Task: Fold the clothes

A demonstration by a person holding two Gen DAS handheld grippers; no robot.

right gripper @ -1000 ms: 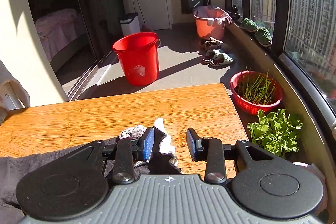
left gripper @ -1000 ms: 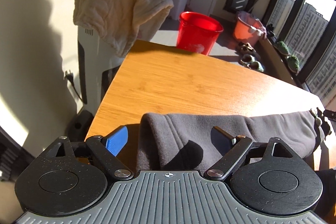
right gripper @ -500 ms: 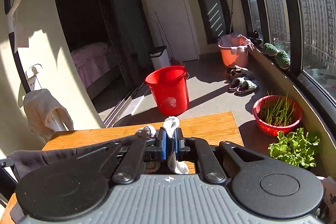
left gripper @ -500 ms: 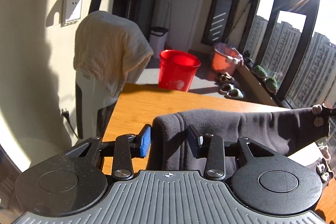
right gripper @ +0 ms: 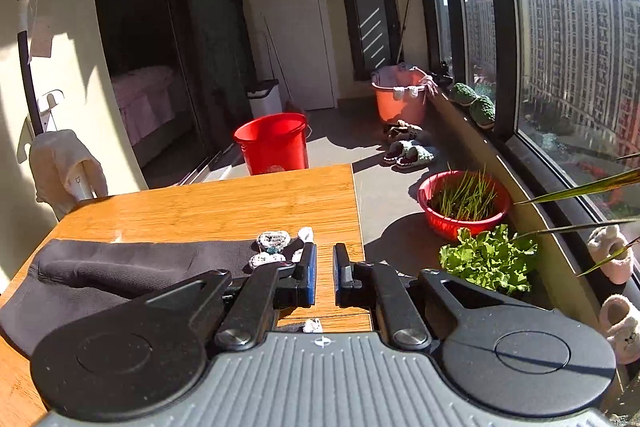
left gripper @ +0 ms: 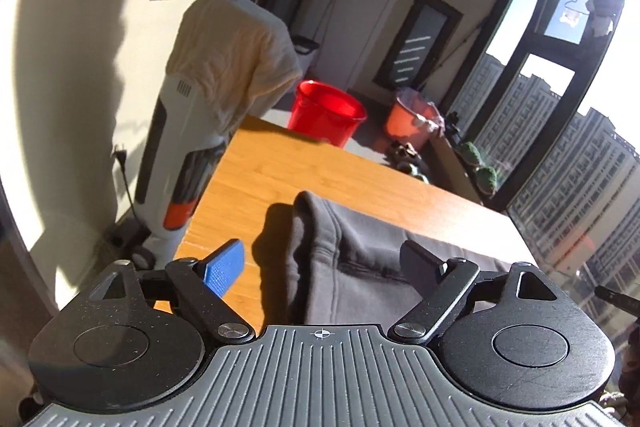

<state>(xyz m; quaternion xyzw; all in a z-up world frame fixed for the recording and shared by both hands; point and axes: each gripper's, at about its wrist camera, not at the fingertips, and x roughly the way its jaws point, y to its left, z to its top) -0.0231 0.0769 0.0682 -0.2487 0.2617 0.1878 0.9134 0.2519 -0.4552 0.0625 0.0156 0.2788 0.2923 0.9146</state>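
Note:
A dark grey garment point(left gripper: 352, 267) lies in a long folded band on the wooden table point(left gripper: 260, 167). My left gripper point(left gripper: 320, 263) hangs open just above its thick folded end, the fingers wide apart on either side and holding nothing. In the right wrist view the garment point(right gripper: 140, 267) stretches away to the left, and its near end carries small white and grey knitted trims point(right gripper: 274, 239). My right gripper point(right gripper: 324, 275) is open by a narrow gap with nothing between its pads. It sits just right of those trims, near the table's right edge point(right gripper: 356, 211).
An upright vacuum draped with a cream towel point(left gripper: 232, 55) stands against the table's left side. On the floor beyond are a red bucket point(right gripper: 272, 147), an orange basin point(right gripper: 400, 99) and slippers point(right gripper: 408, 153). A red planter point(right gripper: 464, 203) and leafy greens point(right gripper: 488, 259) sit by the window on the right.
Half a second ago both grippers held the garment raised off the table. Now it lies flat, the left gripper has opened wide and the right has opened slightly and let go.

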